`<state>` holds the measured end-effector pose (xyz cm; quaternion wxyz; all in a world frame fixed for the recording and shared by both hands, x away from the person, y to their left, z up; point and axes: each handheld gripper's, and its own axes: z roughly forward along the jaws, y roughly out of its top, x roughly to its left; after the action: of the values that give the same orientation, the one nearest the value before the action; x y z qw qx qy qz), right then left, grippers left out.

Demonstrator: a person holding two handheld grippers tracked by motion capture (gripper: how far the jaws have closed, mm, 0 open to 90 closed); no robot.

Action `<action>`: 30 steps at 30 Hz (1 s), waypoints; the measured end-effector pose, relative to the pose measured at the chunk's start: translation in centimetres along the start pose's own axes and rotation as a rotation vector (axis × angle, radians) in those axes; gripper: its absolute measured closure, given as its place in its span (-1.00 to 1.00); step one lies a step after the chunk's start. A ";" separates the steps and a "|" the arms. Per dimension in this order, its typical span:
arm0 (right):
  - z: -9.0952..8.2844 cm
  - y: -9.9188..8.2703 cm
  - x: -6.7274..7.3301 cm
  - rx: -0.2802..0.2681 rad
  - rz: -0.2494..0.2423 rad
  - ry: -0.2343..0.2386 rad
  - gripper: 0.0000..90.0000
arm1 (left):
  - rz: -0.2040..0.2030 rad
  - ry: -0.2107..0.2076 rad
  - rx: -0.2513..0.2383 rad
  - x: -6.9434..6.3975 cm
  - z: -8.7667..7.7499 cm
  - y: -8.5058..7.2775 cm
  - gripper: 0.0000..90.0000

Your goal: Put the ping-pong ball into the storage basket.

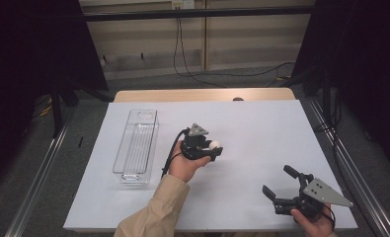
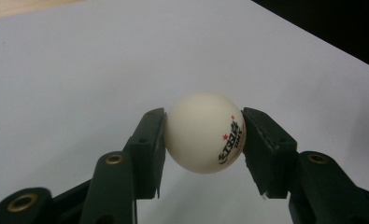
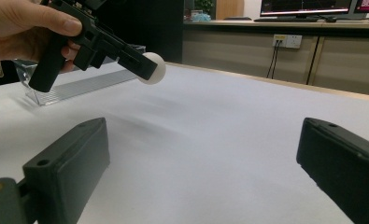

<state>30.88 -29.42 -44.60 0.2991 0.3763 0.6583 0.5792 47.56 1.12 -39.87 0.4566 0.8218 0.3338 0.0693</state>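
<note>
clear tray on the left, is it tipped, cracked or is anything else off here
Nothing stands out. The clear tray lies flat and empty on the white sheet. The left gripper holds a white ball squarely; the right gripper is open.

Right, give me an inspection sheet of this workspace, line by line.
Surface: white sheet laid over a wooden table; no marks seen.
Job's things: white ball with red stars and print, held off the sheet; clear plastic tray on the sheet at the left, with nothing in it.
Clutter: nothing seen.
Grippers: left gripper shut on the ball, one jaw on each side; right gripper open near the front edge, nothing between its jaws.
Cables: black cable trails from the left gripper; dark cable hangs down the back wall to the floor.
Surroundings: grey floor, metal rails on both sides, dark curtains; monitors on a desk beyond.
</note>
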 end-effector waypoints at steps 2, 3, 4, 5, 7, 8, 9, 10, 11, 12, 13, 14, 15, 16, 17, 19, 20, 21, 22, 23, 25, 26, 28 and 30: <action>0.0 0.0 0.0 -0.003 -0.003 0.000 -0.95 | 0.004 0.001 0.000 0.1 -0.1 0.0 0.14; 0.0 0.0 0.0 -0.002 -0.002 0.000 -0.95 | 0.004 0.000 0.003 0.2 -0.2 0.0 0.14; 0.0 0.0 0.0 -0.002 -0.002 0.000 -0.95 | 0.001 0.000 0.001 0.2 -0.2 0.0 0.14; 0.0 0.0 0.0 -0.002 -0.002 0.000 -0.95 | -0.004 0.006 0.002 0.2 -0.3 0.0 0.14; 0.0 0.0 0.0 -0.001 -0.003 0.001 -0.95 | -0.001 0.005 0.001 0.3 -0.3 0.0 0.14; 0.0 0.0 0.0 0.000 -0.002 0.002 -0.95 | 0.010 0.002 0.011 0.4 -0.3 0.0 0.14; 0.0 0.0 0.0 -0.001 -0.003 0.001 -0.95 | 0.002 0.004 0.008 0.4 -0.3 -0.1 0.14; 0.0 0.0 0.0 -0.003 -0.002 0.000 -0.95 | 0.001 0.004 0.007 0.4 -0.3 -0.1 0.14; 0.0 0.0 0.0 -0.003 -0.003 0.000 -0.95 | 0.001 0.004 0.007 0.4 -0.3 -0.1 0.14; 0.0 0.0 0.0 -0.001 -0.002 0.002 -0.95 | 0.000 0.004 0.007 0.4 -0.3 -0.1 0.14; 0.0 0.0 0.0 -0.001 -0.003 0.002 -0.95 | 0.000 0.008 0.012 0.4 -0.4 0.0 0.14; 0.0 0.0 0.0 -0.001 -0.002 0.003 -0.95 | -0.002 0.008 0.009 0.4 -0.4 0.0 0.14; 0.0 0.0 0.0 -0.002 -0.002 0.004 -0.95 | -0.002 0.011 0.009 0.4 -0.4 -0.1 0.14; 0.0 0.0 0.0 -0.002 -0.002 0.004 -0.95 | -0.001 0.007 0.005 0.5 -0.4 -0.1 0.14; 0.0 0.0 0.0 -0.004 -0.003 0.001 -0.95 | -0.006 0.008 0.004 0.5 -0.4 -0.1 0.14; 0.0 0.0 0.0 -0.004 -0.003 0.001 -0.95 | 0.001 0.011 0.016 0.5 -0.5 -0.1 0.14; 0.0 0.0 0.0 -0.006 0.001 -0.003 -0.95 | 0.001 0.012 0.017 0.6 -0.5 -0.1 0.14; 0.0 0.0 0.0 -0.008 0.005 -0.008 -0.95 | 0.001 0.013 0.021 0.6 -0.5 -0.1 0.14; 0.0 0.0 0.0 -0.006 0.001 -0.004 -0.95 | -0.002 0.015 0.015 0.6 -0.6 -0.1 0.14; 0.0 0.0 0.0 -0.006 0.001 -0.002 -0.95 | -0.005 0.018 0.014 0.6 -0.6 -0.1 0.14; 0.0 0.0 0.0 -0.002 -0.002 0.001 -0.95 | -0.007 0.017 0.015 0.7 -0.7 -0.1 0.14; 0.0 0.0 0.0 -0.002 -0.003 0.001 -0.95 | -0.003 0.018 0.018 0.7 -0.7 -0.1 0.14; 0.0 0.0 0.0 -0.002 -0.003 0.001 -0.95 | -0.005 0.018 0.019 0.7 -0.8 -0.1 0.14; 0.0 0.0 0.0 -0.002 -0.003 0.001 -0.95 | -0.006 0.022 0.019 0.8 -0.8 -0.1 0.14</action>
<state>30.88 -29.43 -44.59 0.3000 0.3748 0.6583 0.5798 47.75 2.23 -39.66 0.4451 0.8243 0.3419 0.0740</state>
